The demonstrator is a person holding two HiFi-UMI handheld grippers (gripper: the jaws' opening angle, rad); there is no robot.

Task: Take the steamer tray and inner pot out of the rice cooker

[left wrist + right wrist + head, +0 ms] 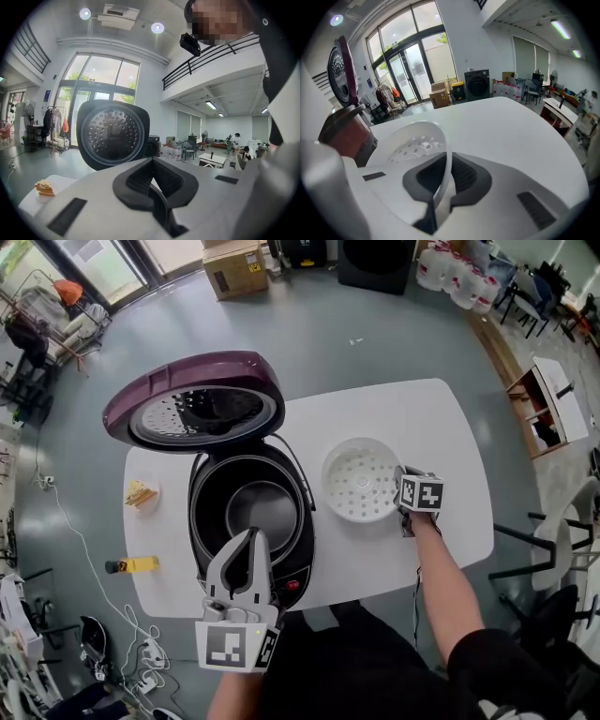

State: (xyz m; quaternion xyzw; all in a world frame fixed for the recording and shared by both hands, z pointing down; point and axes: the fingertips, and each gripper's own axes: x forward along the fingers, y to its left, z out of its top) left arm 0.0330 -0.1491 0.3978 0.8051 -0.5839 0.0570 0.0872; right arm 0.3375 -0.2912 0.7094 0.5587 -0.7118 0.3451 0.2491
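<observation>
The purple rice cooker (246,512) stands open on the white table (422,418), its lid (192,399) tipped back. The dark inner pot (262,507) sits inside the body. To the cooker's right, the white perforated steamer tray (361,479) is low over or on the table. My right gripper (403,495) is shut on the tray's right rim. In the right gripper view the thin rim (417,140) runs between the pads of that gripper (443,180). My left gripper (251,535) hovers over the cooker's front edge, shut and empty. The left gripper view looks over its jaws (152,176) at the lid (112,133).
A small plate of food (141,493) sits on the table left of the cooker, and a yellow-handled tool (131,565) lies near the front left corner. Chairs and a low table stand to the right. Cables lie on the floor at the left.
</observation>
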